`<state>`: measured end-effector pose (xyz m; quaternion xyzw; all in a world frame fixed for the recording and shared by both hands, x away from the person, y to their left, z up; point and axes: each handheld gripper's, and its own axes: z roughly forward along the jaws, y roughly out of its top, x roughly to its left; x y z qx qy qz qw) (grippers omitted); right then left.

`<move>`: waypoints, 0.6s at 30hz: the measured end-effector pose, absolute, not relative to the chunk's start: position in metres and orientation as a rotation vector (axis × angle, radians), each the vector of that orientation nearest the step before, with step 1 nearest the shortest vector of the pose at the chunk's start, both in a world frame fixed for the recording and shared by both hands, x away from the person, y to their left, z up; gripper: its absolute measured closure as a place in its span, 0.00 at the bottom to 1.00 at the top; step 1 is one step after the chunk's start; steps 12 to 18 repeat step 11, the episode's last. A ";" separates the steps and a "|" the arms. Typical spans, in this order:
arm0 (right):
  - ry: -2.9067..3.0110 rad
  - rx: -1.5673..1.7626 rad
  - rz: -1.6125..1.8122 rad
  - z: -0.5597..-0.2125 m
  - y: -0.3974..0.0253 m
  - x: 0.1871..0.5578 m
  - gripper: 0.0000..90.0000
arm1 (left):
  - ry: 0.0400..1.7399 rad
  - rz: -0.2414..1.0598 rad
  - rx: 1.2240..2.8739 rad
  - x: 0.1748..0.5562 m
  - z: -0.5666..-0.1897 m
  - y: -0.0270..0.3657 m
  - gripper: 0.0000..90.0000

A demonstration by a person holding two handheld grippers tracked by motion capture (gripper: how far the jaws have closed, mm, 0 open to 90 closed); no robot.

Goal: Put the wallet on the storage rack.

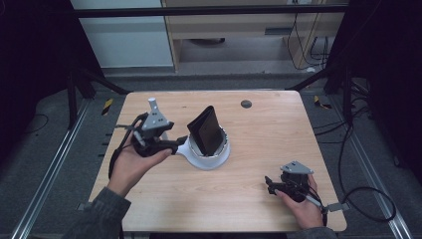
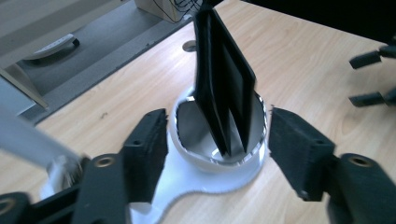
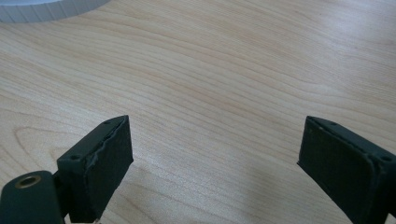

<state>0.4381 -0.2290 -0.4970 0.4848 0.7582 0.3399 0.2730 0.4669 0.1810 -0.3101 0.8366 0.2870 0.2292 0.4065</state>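
the black wallet (image 2: 223, 88) stood upright in the white bowl (image 2: 219, 161) mid-table. the left gripper (image 2: 217, 147) seemingly straddled the bowl, jaws spread; the right gripper (image 3: 212, 161) hovered apart, jaws released.

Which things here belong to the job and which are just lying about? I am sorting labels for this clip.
In the job:
- black wallet, standing tilted in the bowl
- white bowl with a shiny inside
- left tongs, open, at the bowl

Lying about:
- right tongs, open over bare table
- dark round cap in the tabletop
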 end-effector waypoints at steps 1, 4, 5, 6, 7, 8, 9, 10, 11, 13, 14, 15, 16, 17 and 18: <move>2.041 1.304 0.915 -0.497 -0.229 0.438 0.11 | 0.723 0.568 2.106 0.462 -0.317 0.185 0.36; 2.042 1.305 0.916 -0.497 -0.229 0.438 0.10 | 0.745 0.560 2.106 0.446 -0.343 0.196 0.26; 2.042 1.306 0.916 -0.497 -0.229 0.438 0.10 | 0.752 0.564 2.112 0.442 -0.350 0.199 0.24; 2.041 1.307 0.916 -0.497 -0.229 0.438 0.10 | 0.772 0.559 2.106 0.437 -0.360 0.203 0.21; 2.041 1.308 0.916 -0.497 -0.229 0.438 0.10 | 0.800 0.537 2.086 0.434 -0.372 0.207 0.19; 2.041 1.308 0.918 -0.497 -0.229 0.438 0.10 | 0.818 0.517 2.079 0.431 -0.384 0.212 0.17; 2.040 1.308 0.918 -0.497 -0.229 0.438 0.10 | 0.839 0.498 2.077 0.429 -0.395 0.216 0.15; 2.040 1.311 0.920 -0.498 -0.229 0.438 0.10 | 0.876 0.480 2.090 0.429 -0.409 0.220 0.14; 2.041 1.319 0.923 -0.498 -0.229 0.438 0.10 | 0.895 0.474 2.101 0.429 -0.419 0.224 0.12; 2.041 1.319 0.923 -0.498 -0.229 0.438 0.10 | 0.895 0.474 2.101 0.429 -0.419 0.224 0.12; 2.041 1.319 0.923 -0.498 -0.229 0.438 0.10 | 0.895 0.474 2.101 0.429 -0.419 0.224 0.12; 2.041 1.319 0.923 -0.498 -0.229 0.438 0.10 | 0.895 0.474 2.101 0.429 -0.419 0.224 0.12; 2.041 1.319 0.923 -0.498 -0.229 0.438 0.10 | 0.895 0.474 2.101 0.429 -0.419 0.224 0.12; 2.041 1.319 0.923 -0.498 -0.229 0.438 0.10 | 0.895 0.474 2.101 0.429 -0.419 0.224 0.12; 2.041 1.319 0.923 -0.498 -0.229 0.438 0.10 | 0.895 0.474 2.101 0.429 -0.419 0.224 0.12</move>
